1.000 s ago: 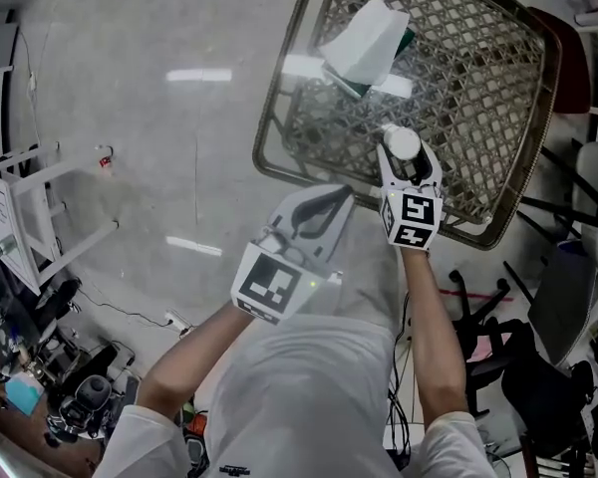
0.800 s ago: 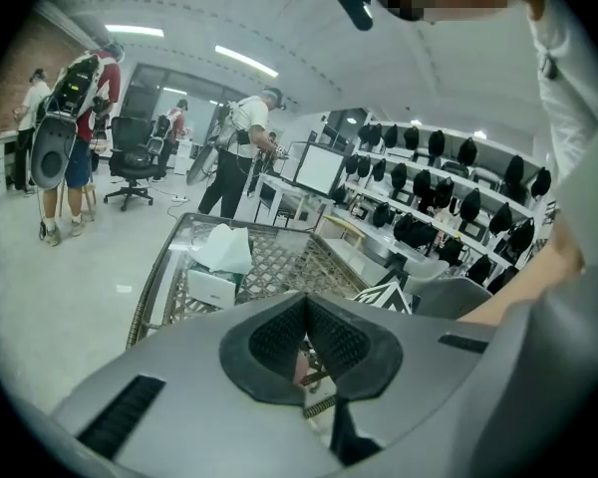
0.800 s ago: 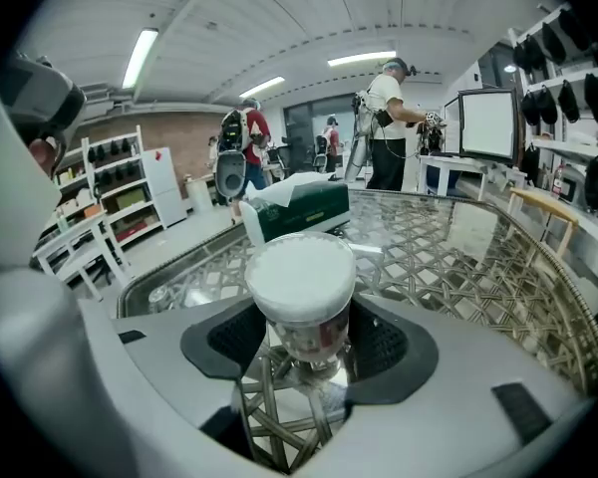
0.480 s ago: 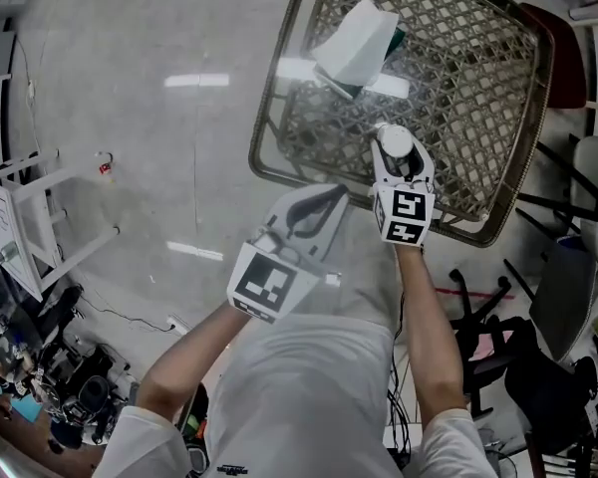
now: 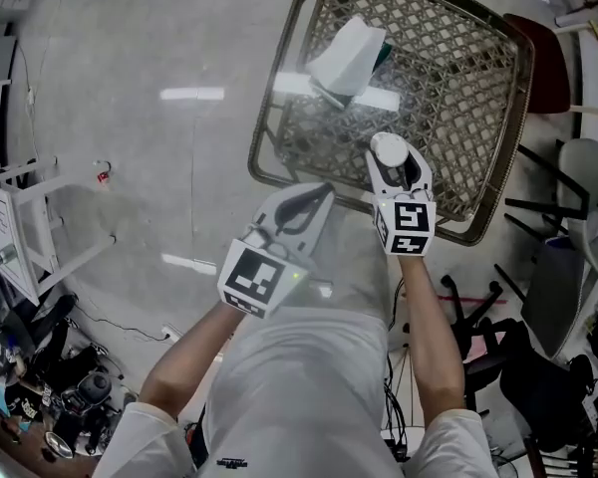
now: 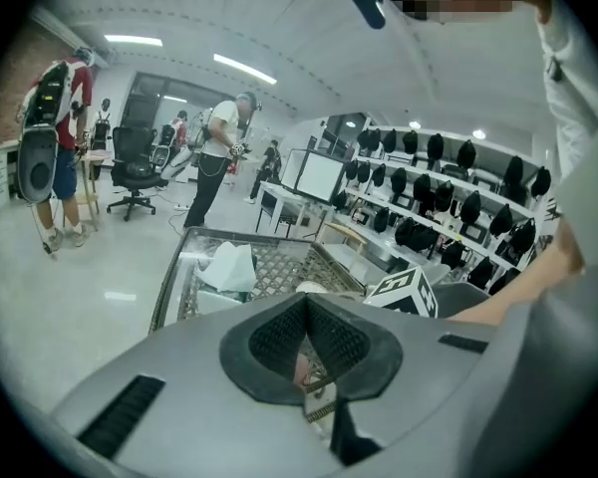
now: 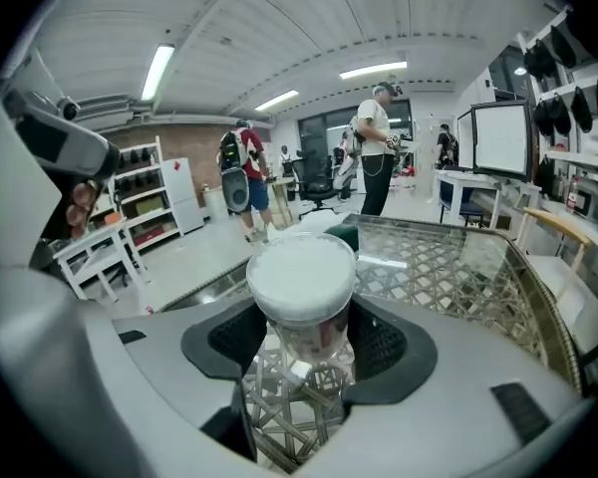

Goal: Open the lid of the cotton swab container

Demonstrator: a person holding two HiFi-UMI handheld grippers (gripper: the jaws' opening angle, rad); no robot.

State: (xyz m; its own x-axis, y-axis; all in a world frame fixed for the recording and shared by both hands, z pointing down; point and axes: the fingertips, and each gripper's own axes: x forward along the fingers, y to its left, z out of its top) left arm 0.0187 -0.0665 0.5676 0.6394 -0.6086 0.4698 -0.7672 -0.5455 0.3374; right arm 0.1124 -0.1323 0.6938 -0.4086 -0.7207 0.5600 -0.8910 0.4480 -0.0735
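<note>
The cotton swab container (image 5: 389, 148) is a small clear tub with a white lid, standing upright near the front edge of a glass-topped wicker table (image 5: 263, 137). My right gripper (image 5: 394, 169) reaches over that edge with its jaws round the tub. In the right gripper view both pads touch the sides of the container (image 7: 301, 277) just below the lid, so the right gripper (image 7: 304, 335) is shut on it. My left gripper (image 5: 312, 205) hovers left of it, off the table's front edge, shut and empty. The left gripper (image 6: 307, 352) points towards the table.
A white and green tissue pack (image 5: 344, 54) lies on the far part of the table (image 7: 448, 267). A white shelf frame (image 5: 35, 217) stands on the floor at the left. Dark chairs (image 5: 553, 297) crowd the right side. People stand far off in the room (image 6: 219, 152).
The right jaws have drawn in a little against the container. The left gripper has drifted slightly down and left. The container stays in place on the table.
</note>
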